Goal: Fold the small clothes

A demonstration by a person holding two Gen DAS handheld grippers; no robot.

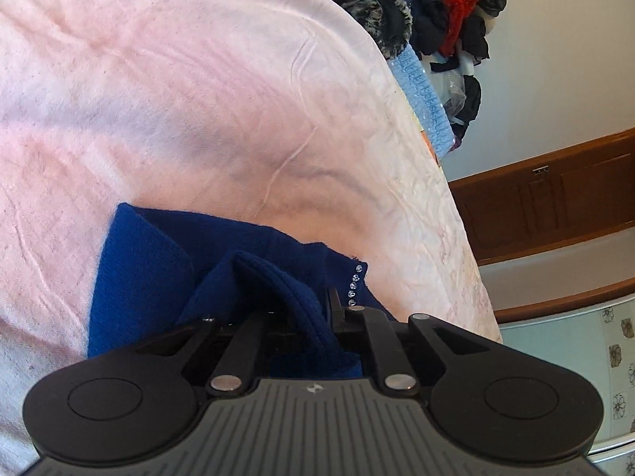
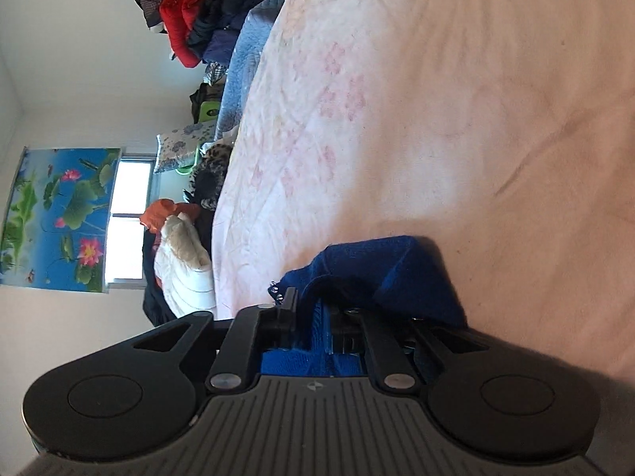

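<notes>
Closest in the left wrist view, the left gripper had its jaws drawn nearly together with a thick fold of the blue knit garment bunched between them, so it was pinching the fabric. The garment spread out from the jaws onto the pink bedsheet, one flat corner lying to the left and a short row of rhinestones showing along its right edge.

In the right wrist view, the right gripper also had blue knit between its jaws, which stood slightly apart; the cloth draped over the right finger and hid the pads, so whether they pressed on it could not be told. This end of the garment sat humped on the same sheet, which here bore a faint pink floral print.

Farther off, past the bed's edge, a light blue blanket lay beside a heap of clothes that included a red jacket. A white padded coat lay nearer the window, next to a lotus-flower poster. The left view showed wooden panelling along the wall.
</notes>
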